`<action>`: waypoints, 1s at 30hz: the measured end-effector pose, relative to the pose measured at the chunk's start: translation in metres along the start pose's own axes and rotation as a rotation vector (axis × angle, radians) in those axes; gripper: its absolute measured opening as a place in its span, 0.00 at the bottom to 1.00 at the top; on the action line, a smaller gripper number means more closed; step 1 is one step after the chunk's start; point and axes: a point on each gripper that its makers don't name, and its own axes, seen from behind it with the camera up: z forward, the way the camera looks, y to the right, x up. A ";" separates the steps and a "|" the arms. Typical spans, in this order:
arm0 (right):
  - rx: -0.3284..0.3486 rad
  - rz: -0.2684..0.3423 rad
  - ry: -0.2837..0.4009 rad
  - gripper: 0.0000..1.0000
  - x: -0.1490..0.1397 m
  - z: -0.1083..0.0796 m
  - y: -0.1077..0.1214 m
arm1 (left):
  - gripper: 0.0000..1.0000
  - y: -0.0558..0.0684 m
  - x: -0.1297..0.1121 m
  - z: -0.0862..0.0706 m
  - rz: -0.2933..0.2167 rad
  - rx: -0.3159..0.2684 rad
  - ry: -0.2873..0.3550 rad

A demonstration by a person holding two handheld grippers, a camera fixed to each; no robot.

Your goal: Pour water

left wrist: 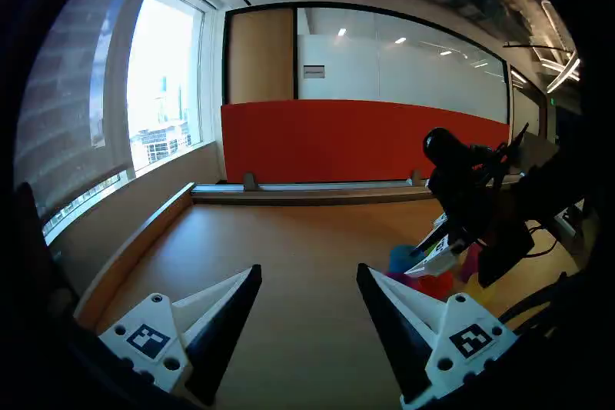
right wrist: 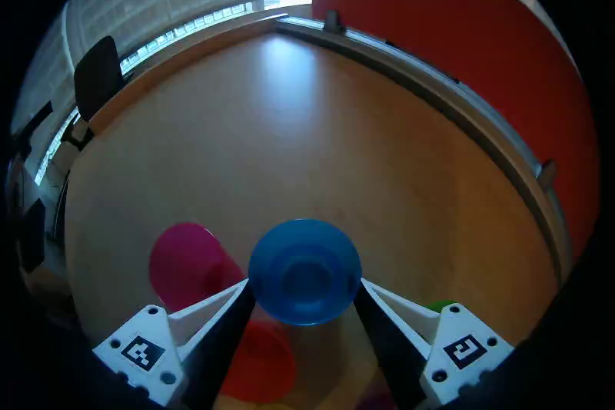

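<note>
- Raised wooden ledge (left wrist: 138, 245) is running along the table's (left wrist: 307, 218) left edge.
- Left gripper (left wrist: 307, 271) is hovering over bare wood, jaws apart, gripping nothing; open room is stretching ahead to the red divider (left wrist: 346, 141) at the far edge.
- In the right gripper view, pink cup (right wrist: 184, 260) is sitting left of the fingers, red cup (right wrist: 261, 364) low between them.
- Right gripper (right wrist: 304, 283) is clamping the blue cup (right wrist: 305, 264), both fingers pressing on its sides.
- Wide clear tabletop is lying beyond the cup; the divider is bounding the right edge.
</note>
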 end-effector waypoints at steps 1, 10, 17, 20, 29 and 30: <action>0.000 -0.001 0.000 0.90 0.000 0.000 0.000 | 0.92 0.000 0.000 0.000 0.000 0.000 0.000; 0.001 -0.005 0.002 0.92 0.001 -0.001 0.000 | 0.92 0.001 0.000 0.002 0.001 -0.002 -0.002; 0.002 -0.006 0.010 0.95 0.005 -0.002 0.000 | 0.92 0.001 0.000 0.003 0.004 -0.005 -0.003; 0.005 -0.003 0.008 0.95 0.005 -0.002 0.000 | 0.92 0.001 0.000 0.003 0.006 -0.005 -0.003; 0.005 0.000 0.007 0.93 0.005 0.000 0.000 | 0.92 0.001 -0.002 0.002 0.006 -0.002 -0.007; 0.005 0.000 0.006 0.93 0.005 0.000 0.000 | 0.92 0.001 -0.001 0.002 0.006 -0.002 -0.007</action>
